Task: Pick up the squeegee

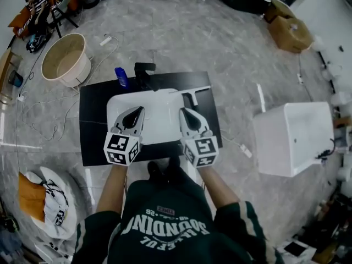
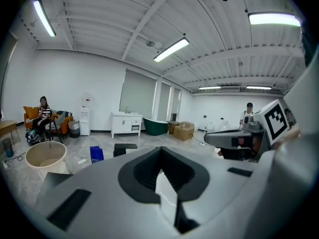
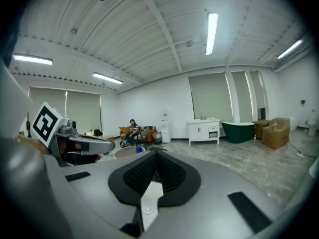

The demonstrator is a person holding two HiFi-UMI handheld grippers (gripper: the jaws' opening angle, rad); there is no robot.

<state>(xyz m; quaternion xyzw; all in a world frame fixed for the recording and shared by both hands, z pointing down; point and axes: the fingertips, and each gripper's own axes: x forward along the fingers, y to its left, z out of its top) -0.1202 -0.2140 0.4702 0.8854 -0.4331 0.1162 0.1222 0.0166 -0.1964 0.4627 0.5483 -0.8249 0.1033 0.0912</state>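
While left gripper (image 1: 141, 110) and right gripper (image 1: 183, 111) clench jaws (empty) — squeegee (image 1: 191, 95) lies beyond them.

**Item: squeegee** (image 1: 191, 94), qty 1.
- Form: T-shaped; slim pale blade bar w/ short dark handle at mid-bar.
- Pose: lying flat. The bar runs approx. left-right in head view, w/ its right end angled slightly away from the person. The handle points back toward the person.
- Location: far right corner of white basin (image 1: 157, 122). The handle lies over the basin rim, and the bar's right end reaches out over the black countertop (image 1: 93, 120).
- State: not held, nothing touching it. Finer detail too small to tell.
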